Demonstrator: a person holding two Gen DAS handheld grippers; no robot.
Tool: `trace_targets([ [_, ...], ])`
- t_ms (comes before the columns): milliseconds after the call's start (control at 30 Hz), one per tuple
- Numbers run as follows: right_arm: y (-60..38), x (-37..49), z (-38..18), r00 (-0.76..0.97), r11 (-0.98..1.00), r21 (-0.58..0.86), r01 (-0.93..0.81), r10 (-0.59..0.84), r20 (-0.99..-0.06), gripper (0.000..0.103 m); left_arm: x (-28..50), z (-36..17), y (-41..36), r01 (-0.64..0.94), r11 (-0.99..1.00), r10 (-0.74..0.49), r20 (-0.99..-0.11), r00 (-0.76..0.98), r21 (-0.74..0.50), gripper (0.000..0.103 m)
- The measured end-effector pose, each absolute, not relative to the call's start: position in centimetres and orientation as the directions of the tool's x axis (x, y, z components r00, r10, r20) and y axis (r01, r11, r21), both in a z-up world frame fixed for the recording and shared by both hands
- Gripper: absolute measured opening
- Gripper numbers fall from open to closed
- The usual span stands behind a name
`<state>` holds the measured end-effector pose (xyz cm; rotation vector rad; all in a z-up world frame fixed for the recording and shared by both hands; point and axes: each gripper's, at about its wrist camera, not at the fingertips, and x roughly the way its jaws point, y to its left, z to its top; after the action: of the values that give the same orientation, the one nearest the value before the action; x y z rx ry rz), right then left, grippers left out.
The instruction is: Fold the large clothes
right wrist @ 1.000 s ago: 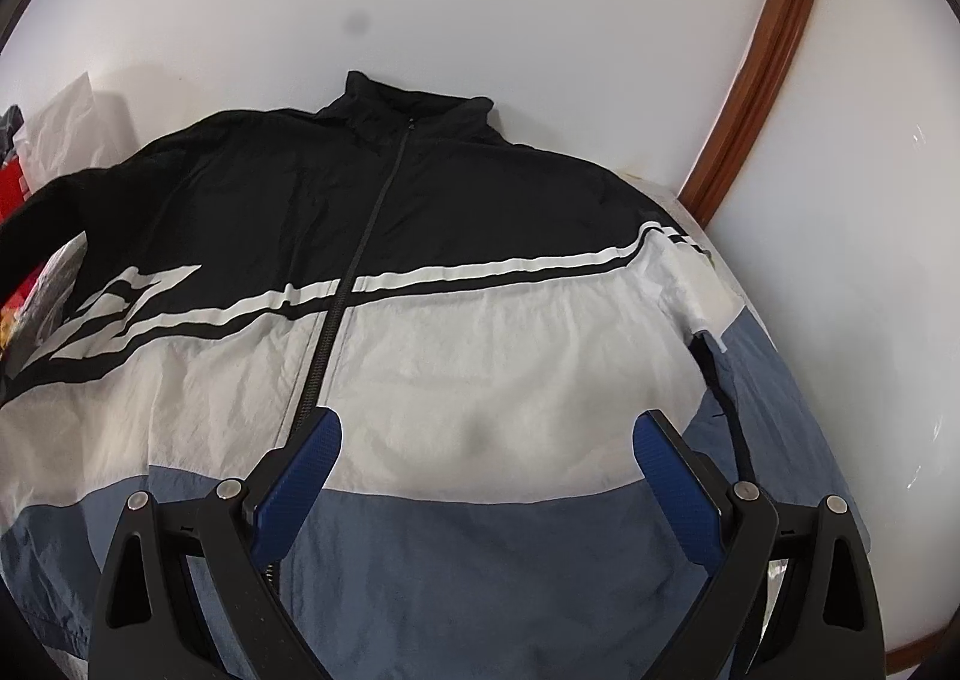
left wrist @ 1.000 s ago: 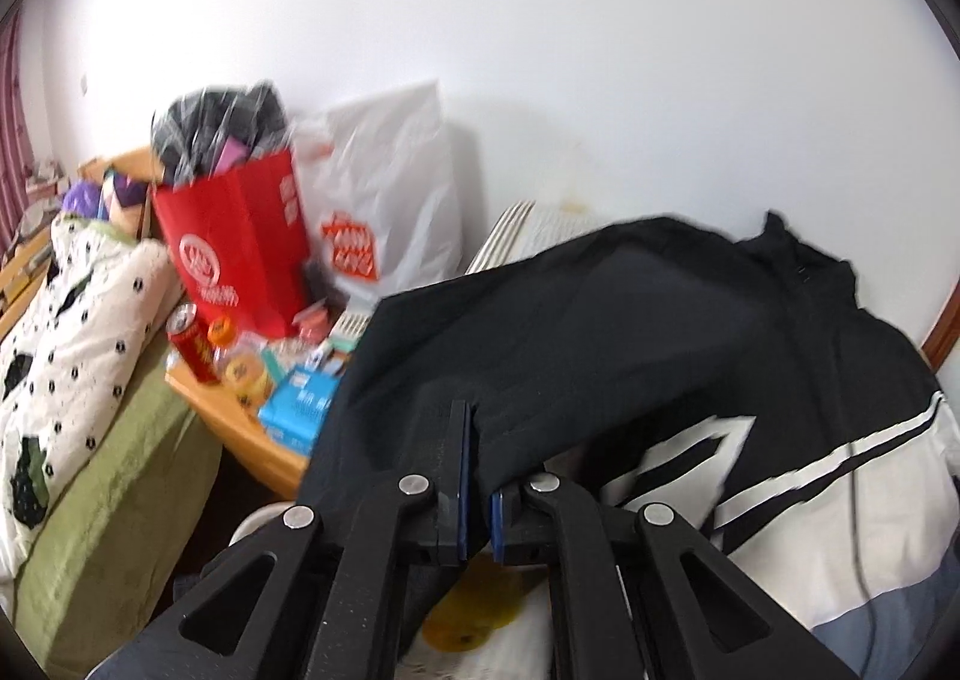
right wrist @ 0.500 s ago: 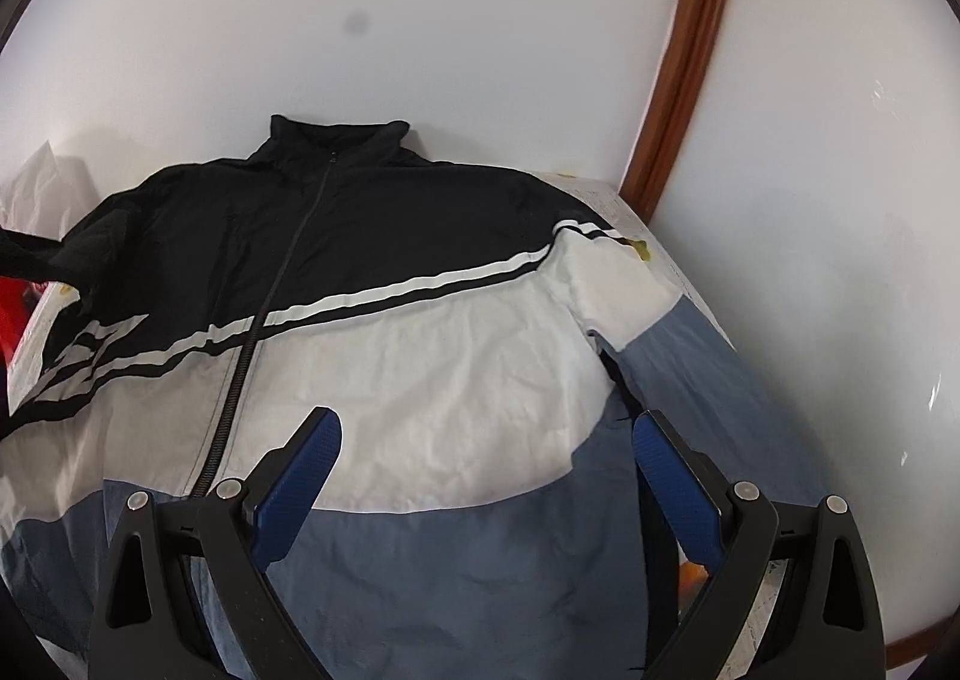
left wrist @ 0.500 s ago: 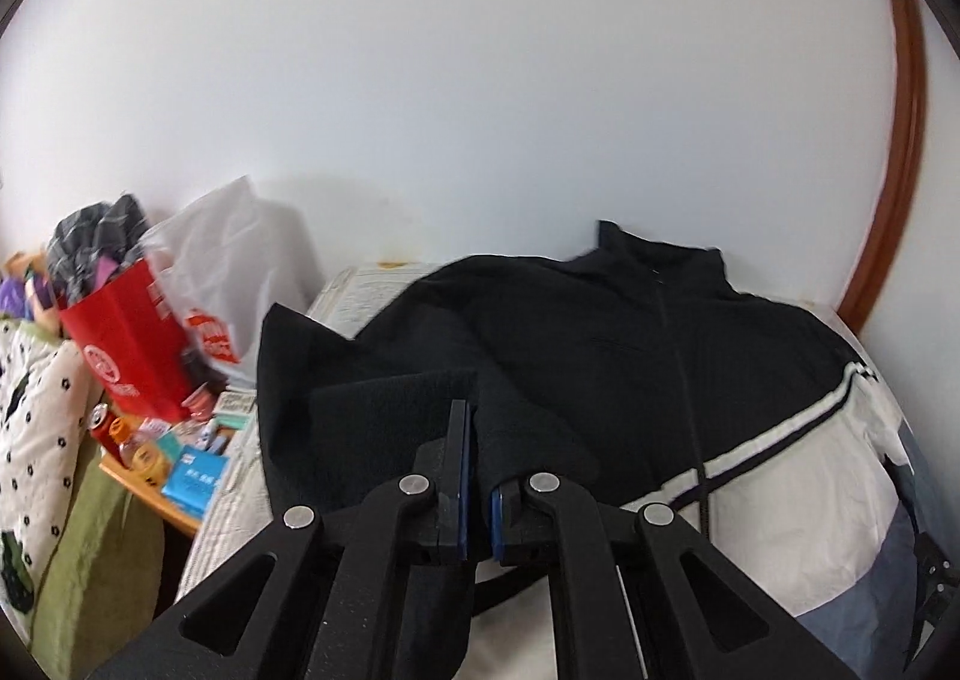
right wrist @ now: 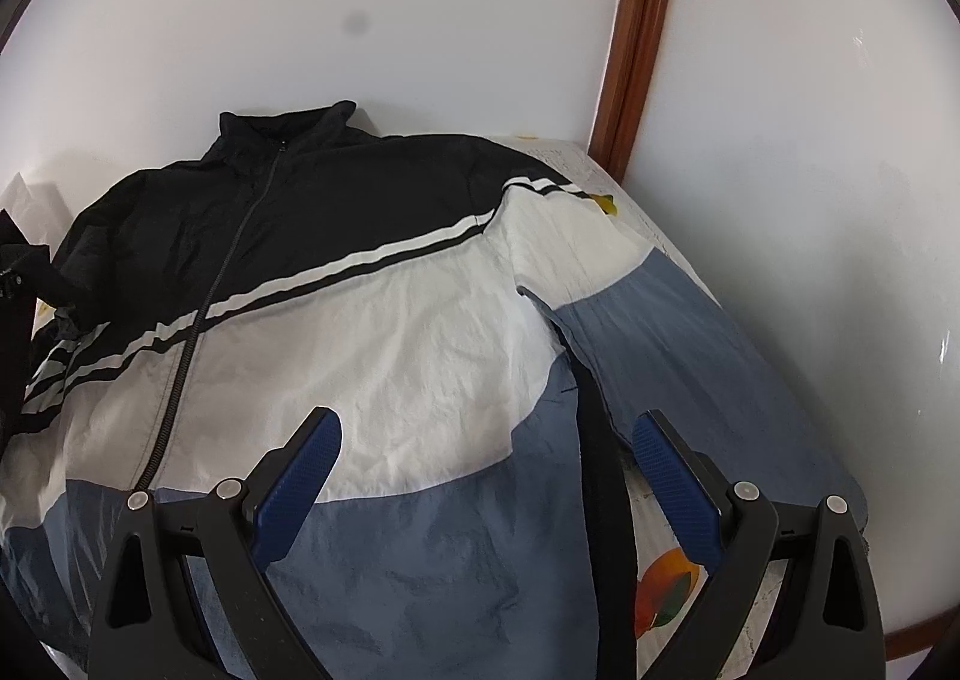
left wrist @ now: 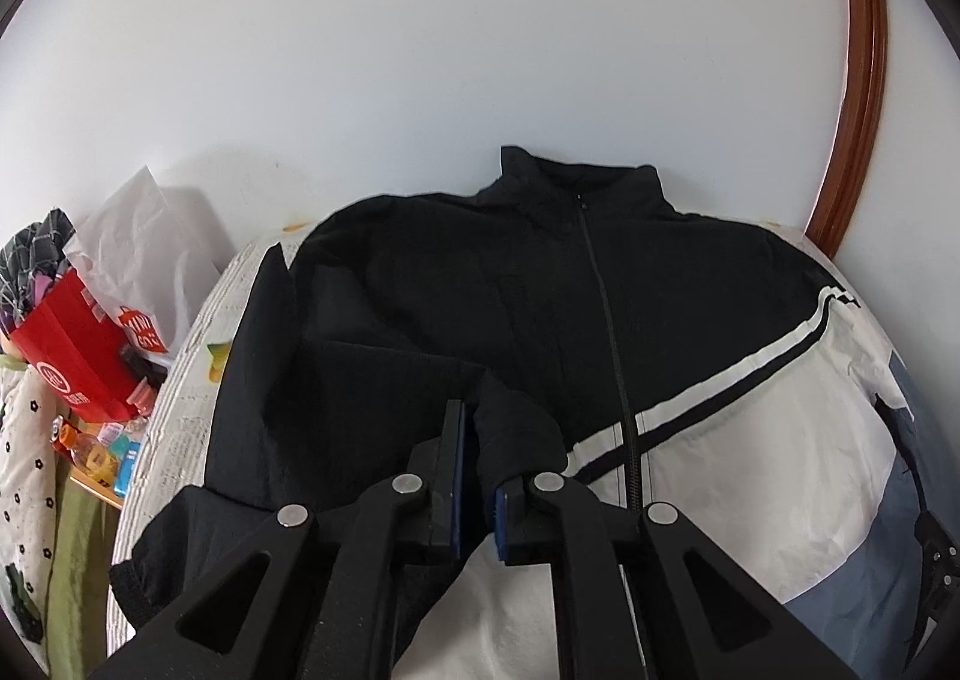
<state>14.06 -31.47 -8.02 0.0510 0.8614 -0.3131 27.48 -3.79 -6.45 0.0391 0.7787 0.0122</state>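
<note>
Black, white and grey-blue nylon: a zip-front jacket (left wrist: 600, 332) lies face up across the centre of both frames on a worktop (left wrist: 192, 356) covered in printed sheets, text too small to read. Its collar rests against the white wall, upper centre. The black sleeve (left wrist: 384, 380) is folded in over the chest; the left hand-held gripper (left wrist: 477, 476), lower centre of the left wrist view, has its jaws just starting to part, with a bunch of sleeve fabric between the blue pads. The right hand-held gripper (right wrist: 486, 476), bottom of the right wrist view, hangs wide open over the blue hem w/ nothing in it. The other sleeve (right wrist: 690, 344) lies flat at right. At the left edge of the left view, a red paper bag (left wrist: 72, 344) w/ a round white logo holds dark checked cloth; beside it a white plastic bag (left wrist: 144, 260) w/ an orange print, lettering unreadable. Small packets and a can sit below them.
</note>
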Motion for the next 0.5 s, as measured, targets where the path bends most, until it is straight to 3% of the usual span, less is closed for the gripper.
trace_targets([
  [300,-30.3,12.9,-7.6,0.617,0.959,-0.087,0.269,-0.241,-0.749,0.097,25.3,-6.2,-2.2,-0.032,0.999,0.026,-0.705,0.709,0.004,0.055],
  [500,-27.3,11.7,-6.6,0.645,0.970,-0.103,0.219,-0.223,-0.730,0.097,22.5,-5.2,-0.3,-0.042,0.999,0.014,-0.687,0.726,-0.024,0.066],
])
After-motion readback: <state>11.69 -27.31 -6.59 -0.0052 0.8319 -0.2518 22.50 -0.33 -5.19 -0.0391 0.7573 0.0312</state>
